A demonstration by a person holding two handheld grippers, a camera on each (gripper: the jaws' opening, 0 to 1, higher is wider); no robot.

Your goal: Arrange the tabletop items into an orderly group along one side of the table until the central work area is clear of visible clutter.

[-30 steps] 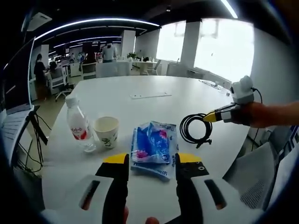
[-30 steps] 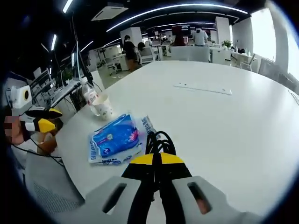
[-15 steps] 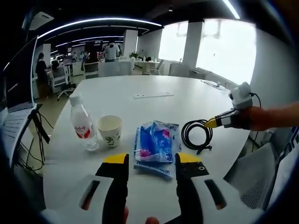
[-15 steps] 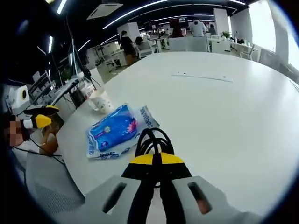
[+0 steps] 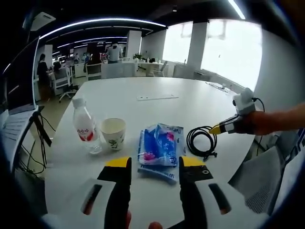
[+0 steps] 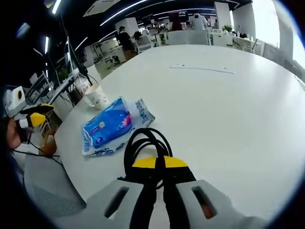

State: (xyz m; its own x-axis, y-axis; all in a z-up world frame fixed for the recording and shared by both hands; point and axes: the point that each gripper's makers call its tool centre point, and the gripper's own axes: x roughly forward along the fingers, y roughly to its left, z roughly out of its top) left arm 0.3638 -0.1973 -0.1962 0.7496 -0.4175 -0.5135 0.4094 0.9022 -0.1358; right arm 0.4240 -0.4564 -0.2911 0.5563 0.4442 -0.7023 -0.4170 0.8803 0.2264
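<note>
Right claw (image 6: 159, 164), lower centre of frame, pinches cable (image 6: 143, 148) coil on tabletop (image 6: 228, 109) beside blue pack (image 6: 107, 126). Cable light, floppy; grip bundled loops. Left claw (image 5: 155, 164) spread, empty.

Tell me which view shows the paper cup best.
The left gripper view: the paper cup stands whole and upright between the water bottle and the blue packet, its leaf print visible. In the right gripper view the cup is small and far off, beyond the packet.
</note>
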